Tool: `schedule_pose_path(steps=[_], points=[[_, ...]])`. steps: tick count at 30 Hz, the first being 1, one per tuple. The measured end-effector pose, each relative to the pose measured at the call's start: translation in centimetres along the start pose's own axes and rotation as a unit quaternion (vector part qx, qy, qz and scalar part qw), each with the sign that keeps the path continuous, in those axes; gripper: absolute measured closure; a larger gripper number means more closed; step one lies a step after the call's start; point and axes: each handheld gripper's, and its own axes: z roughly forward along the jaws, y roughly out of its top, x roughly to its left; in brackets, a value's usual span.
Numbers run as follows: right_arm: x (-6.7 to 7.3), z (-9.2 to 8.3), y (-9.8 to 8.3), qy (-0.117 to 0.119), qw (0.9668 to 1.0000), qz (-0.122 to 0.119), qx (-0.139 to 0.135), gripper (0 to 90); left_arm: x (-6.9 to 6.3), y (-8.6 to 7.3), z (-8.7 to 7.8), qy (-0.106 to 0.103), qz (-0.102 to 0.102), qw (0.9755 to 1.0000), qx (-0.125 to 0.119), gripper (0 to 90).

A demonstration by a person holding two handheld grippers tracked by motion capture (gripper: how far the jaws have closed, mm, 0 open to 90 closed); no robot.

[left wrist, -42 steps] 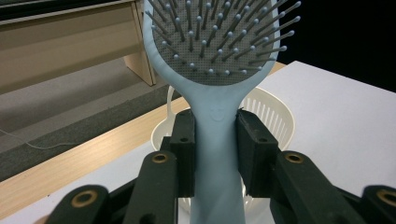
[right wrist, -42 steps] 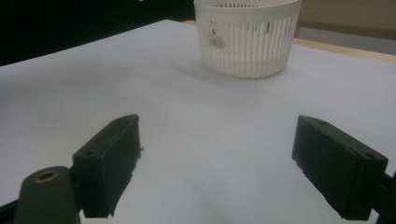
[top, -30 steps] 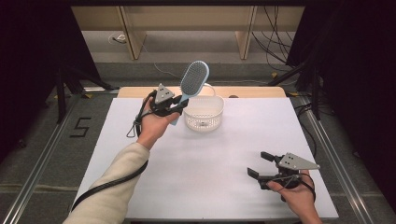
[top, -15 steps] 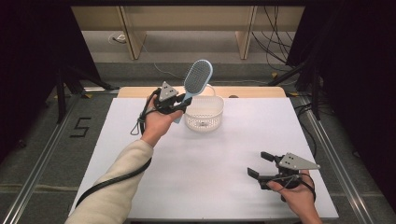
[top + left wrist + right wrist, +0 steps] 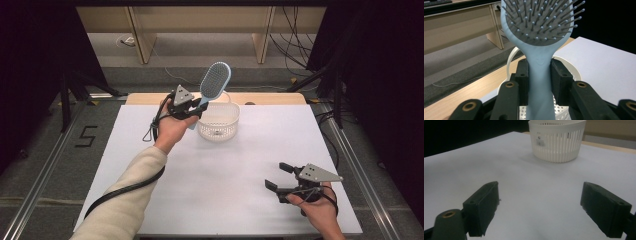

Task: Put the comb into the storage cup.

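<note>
The left gripper (image 5: pixel 196 107) is clamped on the handle of the brush (image 5: pixel 215 80), its jaws pressing the pale blue stem from both sides, as the left gripper view shows with the bristled head (image 5: pixel 541 21) rising above the pads. In the high view the brush sits at about 12 o'clock on the table (image 5: pixel 240 165), near the far edge, tilted with its head toward 1 o'clock and its handle end low over the near-left rim of the basket (image 5: pixel 218 121).

Compared with a second ago the brush head stands a little higher and more upright; earlier it leaned lower across the basket's rim. The grip itself has not changed, and the left hand has shifted only slightly. I judge this as the brush being lifted or re-angled over the basket, either just taken out or being lined up to go in handle first; the pictures do not settle which. Either way the brush is in the air, not resting in the basket.

The right gripper (image 5: pixel 281 181) lies at about 4 o'clock, well apart from the basket, with its jaws wide apart and nothing between them; the right gripper view shows bare table between the pads and the basket (image 5: pixel 557 141) beyond. It has kept its place.
</note>
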Motion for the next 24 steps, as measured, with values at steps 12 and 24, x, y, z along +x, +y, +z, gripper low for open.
schedule_pose_path(steps=[12, 24], points=[[0.0, 0.0, 0.0, 0.000, 1.0000, 0.000, -0.003, 16.3, 0.1, 0.4, 0.7, 0.000, -0.001, 1.0000, 0.000, 69.7], [0.0, 0.0, 0.0, 0.001, 1.0000, 0.001, -0.004, 16.3, 0.0, 0.6, 1.4, -0.001, -0.002, 1.0000, 0.001, 69.6]])
